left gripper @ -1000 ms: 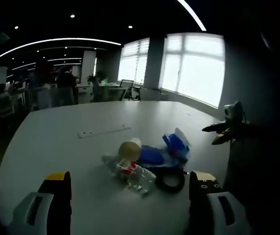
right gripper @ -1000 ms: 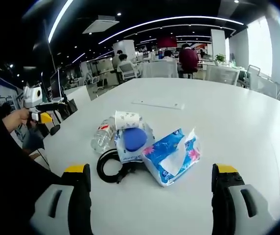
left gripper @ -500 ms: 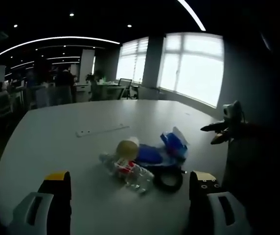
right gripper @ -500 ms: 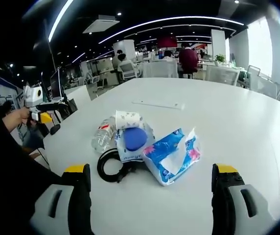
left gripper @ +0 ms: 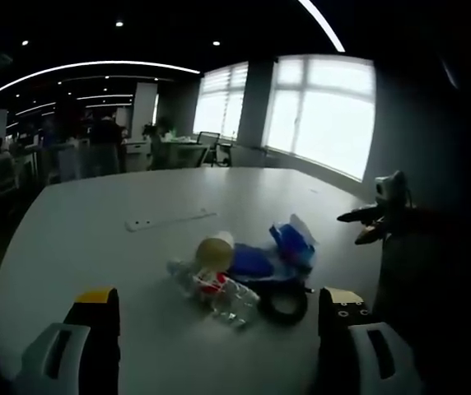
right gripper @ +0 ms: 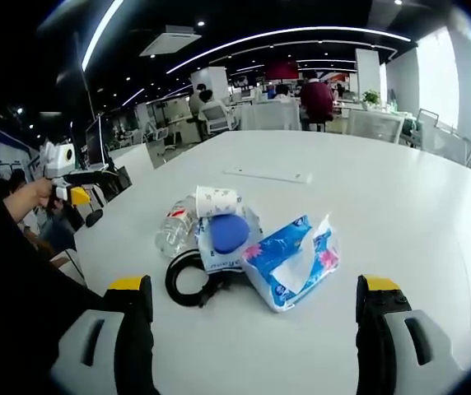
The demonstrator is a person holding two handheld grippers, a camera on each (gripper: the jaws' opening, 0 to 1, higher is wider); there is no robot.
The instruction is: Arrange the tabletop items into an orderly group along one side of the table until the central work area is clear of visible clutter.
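A small heap of items lies on the white table (right gripper: pixel 400 214): a blue tissue pack (right gripper: pixel 291 262), a wipes pack with a round blue lid (right gripper: pixel 227 234), a paper cup on its side (right gripper: pixel 216 200), a clear plastic bottle (right gripper: pixel 174 230) and a black coiled cable (right gripper: pixel 188 280). In the left gripper view I see the same bottle (left gripper: pixel 219 292), cup (left gripper: pixel 216 249), tissue pack (left gripper: pixel 295 240) and cable (left gripper: pixel 283 303). My right gripper (right gripper: pixel 254 284) is open, short of the heap. My left gripper (left gripper: pixel 217 296) is open too, holding nothing.
A flat white strip (right gripper: pixel 267 174) lies farther out on the table. The left gripper (right gripper: pixel 71 185), held in a hand, hovers off the table's edge; the right gripper (left gripper: pixel 375 218) shows likewise. Office desks, chairs and people stand beyond the table.
Both views have drifted only slightly; the heap and both open grippers stay as they were.
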